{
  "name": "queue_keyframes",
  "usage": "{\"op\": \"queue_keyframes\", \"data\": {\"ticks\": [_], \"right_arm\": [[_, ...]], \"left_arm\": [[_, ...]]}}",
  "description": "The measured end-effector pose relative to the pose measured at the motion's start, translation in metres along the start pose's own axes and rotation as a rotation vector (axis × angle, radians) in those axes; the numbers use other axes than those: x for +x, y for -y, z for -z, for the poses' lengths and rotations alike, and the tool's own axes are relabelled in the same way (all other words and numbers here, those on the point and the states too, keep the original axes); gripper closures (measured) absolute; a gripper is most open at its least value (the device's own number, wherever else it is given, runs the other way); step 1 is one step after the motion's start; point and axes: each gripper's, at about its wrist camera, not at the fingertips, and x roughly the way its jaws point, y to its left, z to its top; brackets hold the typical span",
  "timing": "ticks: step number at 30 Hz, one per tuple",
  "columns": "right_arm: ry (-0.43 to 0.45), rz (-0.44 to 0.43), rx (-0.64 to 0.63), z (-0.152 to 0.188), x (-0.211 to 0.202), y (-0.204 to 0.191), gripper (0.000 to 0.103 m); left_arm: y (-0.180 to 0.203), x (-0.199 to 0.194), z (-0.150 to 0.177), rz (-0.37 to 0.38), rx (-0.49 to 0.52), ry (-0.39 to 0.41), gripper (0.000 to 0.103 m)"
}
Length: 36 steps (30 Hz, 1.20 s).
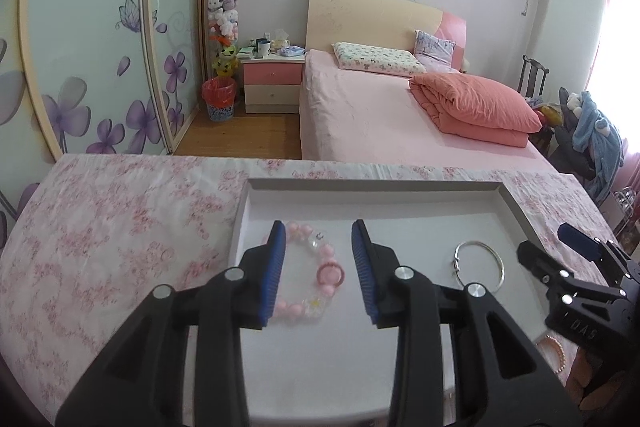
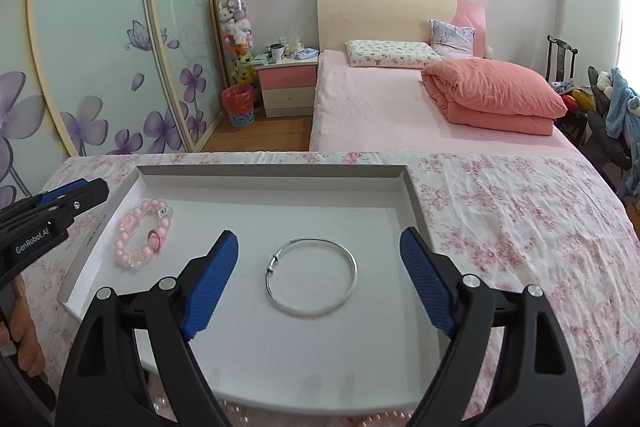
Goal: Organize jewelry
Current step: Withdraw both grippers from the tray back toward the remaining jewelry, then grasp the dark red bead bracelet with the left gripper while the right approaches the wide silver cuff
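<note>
A shallow white tray (image 1: 516,207) (image 2: 416,195) lies on the flowered tablecloth. In it are a pink bead bracelet (image 1: 326,273) (image 2: 142,237) on the left and a thin silver bangle (image 1: 480,265) (image 2: 312,275) on the right. My left gripper (image 1: 319,269) is open and empty, its blue pads either side of the bead bracelet, above it. My right gripper (image 2: 319,281) is open and empty, its pads well apart either side of the bangle. Each gripper shows at the edge of the other view: the right one (image 1: 576,263), the left one (image 2: 52,211).
A small beaded item (image 1: 554,349) lies on the cloth at the tray's near right corner. The flowered cloth (image 2: 520,211) spreads either side of the tray. Beyond the table are a pink bed (image 2: 400,115), a nightstand (image 2: 286,87) and sliding wardrobe doors (image 2: 100,47).
</note>
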Motion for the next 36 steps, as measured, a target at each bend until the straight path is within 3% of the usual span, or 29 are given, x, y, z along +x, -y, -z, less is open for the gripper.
{"op": "queue_keyframes", "data": {"ticks": [10,17,20,27,32,36], "right_arm": [[0.024,0.045,0.0,0.031,-0.049,0.027,0.02],[-0.069,0.079,0.034,0.072,-0.061,0.055,0.021],[-0.109,0.047,0.066,0.091,-0.068,0.06,0.03],[-0.18,-0.046,0.075,0.121,-0.08,0.037,0.029],[-0.253,-0.032,0.055,0.131,-0.066,0.022,0.029],[-0.261,-0.004,0.032,0.129,-0.057,0.009,0.028]], "left_arm": [[-0.015,-0.05,0.05,0.014,0.021,-0.02,0.064],[-0.017,-0.069,0.091,0.04,0.038,-0.076,0.06],[-0.016,-0.074,0.106,0.053,0.039,-0.095,0.059],[-0.009,-0.08,0.121,0.078,0.043,-0.113,0.057],[-0.008,-0.082,0.124,0.078,0.044,-0.111,0.056],[-0.008,-0.083,0.123,0.077,0.039,-0.114,0.056]]}}
